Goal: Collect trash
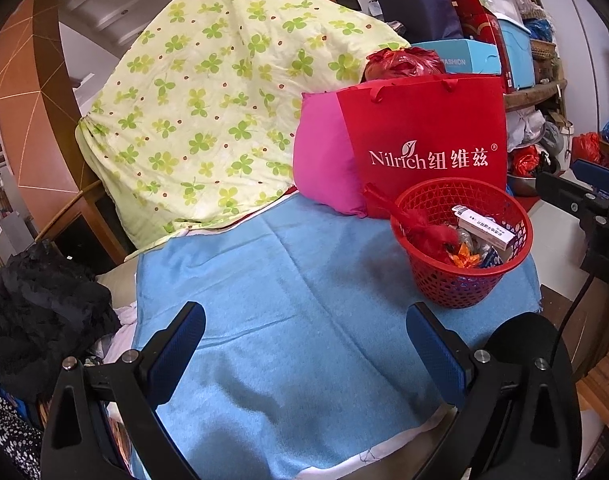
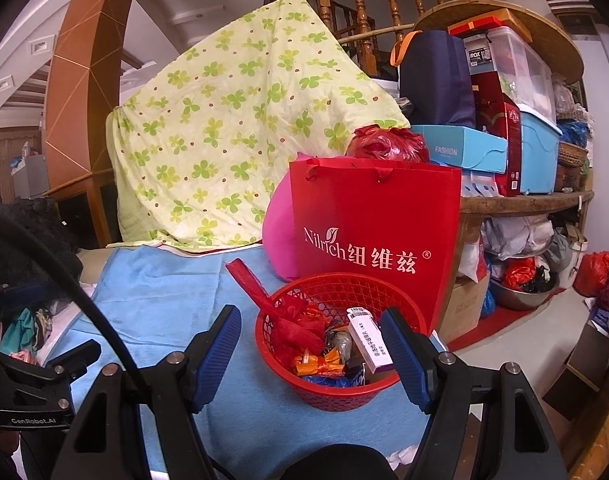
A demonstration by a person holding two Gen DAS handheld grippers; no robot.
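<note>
1. A red basket (image 2: 340,340) sits at the right edge of a blue towel (image 1: 284,300) covering the table, just in front of a red bag (image 2: 376,224); it already holds the trash: a white box (image 2: 370,340), orange wrappers (image 2: 320,362) and a red ribbon (image 2: 288,320).
2. The right gripper (image 2: 310,356) hovers just short of the basket, fingers wide and empty, seemingly lined up with its rim.
3. The left gripper (image 1: 304,344) hangs over bare towel, fingers wide, holding nothing.
4. With no litter visible on the towel, collecting looks nearly or fully done; the basket likely stands at the edge for easy reach.
5. A clover quilt (image 1: 208,112) and pink cushion (image 1: 324,152) behind are apparently storage, not trash.
</note>
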